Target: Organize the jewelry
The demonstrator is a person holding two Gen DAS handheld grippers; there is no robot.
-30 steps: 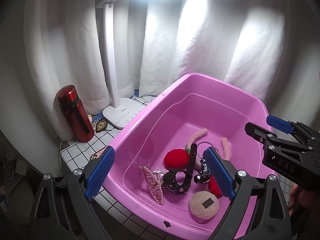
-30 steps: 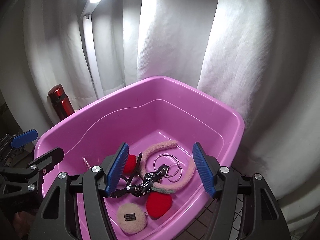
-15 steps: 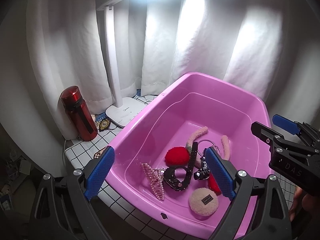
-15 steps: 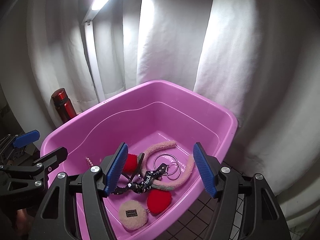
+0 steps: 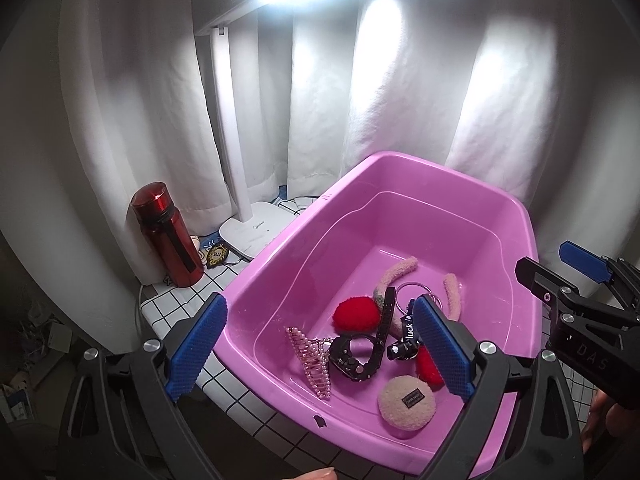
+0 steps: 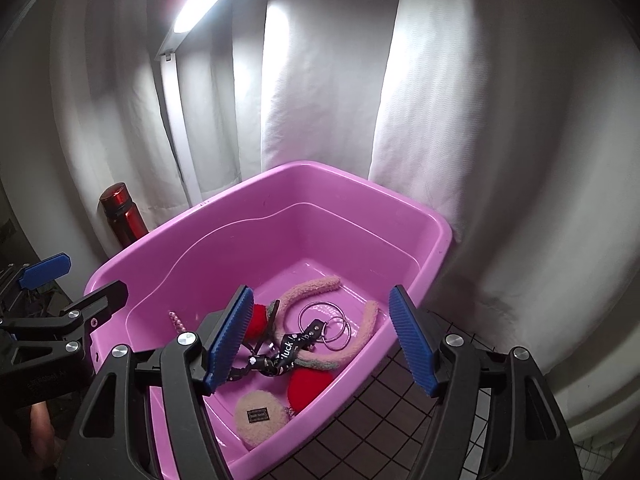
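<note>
A pink plastic tub (image 5: 472,188) (image 6: 440,240) holds several accessories: a pink pearl hair claw (image 5: 312,360), a black strap with a ring (image 5: 360,356), red pom-poms (image 5: 356,312) (image 6: 310,388), a fuzzy pink headband (image 5: 396,272) (image 6: 316,286), metal rings (image 6: 336,328), a black "luck" keychain (image 6: 290,348) and a beige fuzzy puff (image 5: 406,402) (image 6: 260,410). My left gripper (image 5: 320,348) is open and empty above the tub's near side. My right gripper (image 6: 320,340) is open and empty above the tub's right end; it also shows in the left wrist view (image 5: 560,276).
A red water bottle (image 5: 168,236) (image 6: 124,216) and a white desk lamp (image 5: 256,232) stand left of the tub on a white grid-patterned table (image 5: 176,300). White curtains hang close behind. The table drops off at the near edge.
Both grippers have pulled back and up from the tub, which looks smaller and lower now. The jaws stayed open and the items in the tub did not move.
</note>
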